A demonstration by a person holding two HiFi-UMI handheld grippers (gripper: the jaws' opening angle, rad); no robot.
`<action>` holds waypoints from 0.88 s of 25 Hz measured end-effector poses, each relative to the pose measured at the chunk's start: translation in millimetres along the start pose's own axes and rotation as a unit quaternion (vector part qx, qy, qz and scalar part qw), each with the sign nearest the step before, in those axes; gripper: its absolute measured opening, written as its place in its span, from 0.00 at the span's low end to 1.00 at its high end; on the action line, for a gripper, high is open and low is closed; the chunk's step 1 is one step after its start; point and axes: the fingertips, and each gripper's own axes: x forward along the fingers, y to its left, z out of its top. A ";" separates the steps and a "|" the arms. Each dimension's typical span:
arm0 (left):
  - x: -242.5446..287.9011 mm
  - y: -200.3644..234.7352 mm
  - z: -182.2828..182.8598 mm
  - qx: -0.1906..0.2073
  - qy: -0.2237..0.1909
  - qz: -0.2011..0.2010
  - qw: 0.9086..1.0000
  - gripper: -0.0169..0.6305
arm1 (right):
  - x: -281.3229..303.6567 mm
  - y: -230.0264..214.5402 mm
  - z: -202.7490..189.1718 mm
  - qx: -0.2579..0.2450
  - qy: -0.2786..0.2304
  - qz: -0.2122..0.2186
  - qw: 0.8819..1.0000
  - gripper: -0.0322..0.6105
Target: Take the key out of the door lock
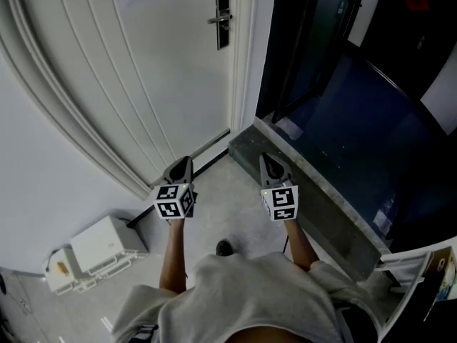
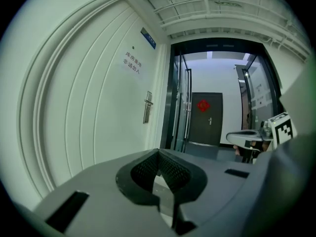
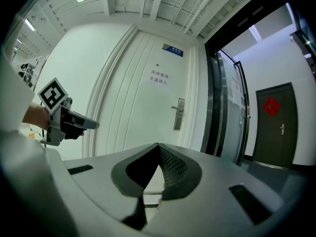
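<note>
A white door (image 1: 164, 70) stands ahead and to the left, some way off. Its dark lock plate with a metal lever handle (image 1: 223, 20) is at the top of the head view and also shows as the lock plate (image 2: 147, 107) and the lock plate (image 3: 178, 114). The key is too small to make out. My left gripper (image 1: 182, 164) and right gripper (image 1: 268, 160) are held side by side over the floor, well short of the door. Both are shut with nothing between the jaws, as seen at the left gripper (image 2: 159, 153) and the right gripper (image 3: 158, 147).
A white box-like unit (image 1: 107, 245) sits on the floor by the wall at lower left. A grey stone sill (image 1: 314, 184) runs along the right, under a dark glass doorway. Beyond it is a dark door (image 2: 206, 117) with a red ornament. My shoe (image 1: 224, 248) shows below.
</note>
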 end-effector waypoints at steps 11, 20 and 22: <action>83.2 52.1 18.5 0.003 0.005 -0.017 1.000 0.05 | 88.9 -11.7 -7.9 0.006 0.010 -0.013 1.000 0.09; 132.0 55.9 17.0 0.012 0.015 -0.031 0.999 0.05 | 120.1 -36.6 -30.0 0.021 0.025 -0.026 0.999 0.09; 143.8 62.5 15.9 0.014 0.019 -0.029 0.999 0.05 | 133.7 -39.2 -33.4 0.020 0.027 -0.022 0.999 0.09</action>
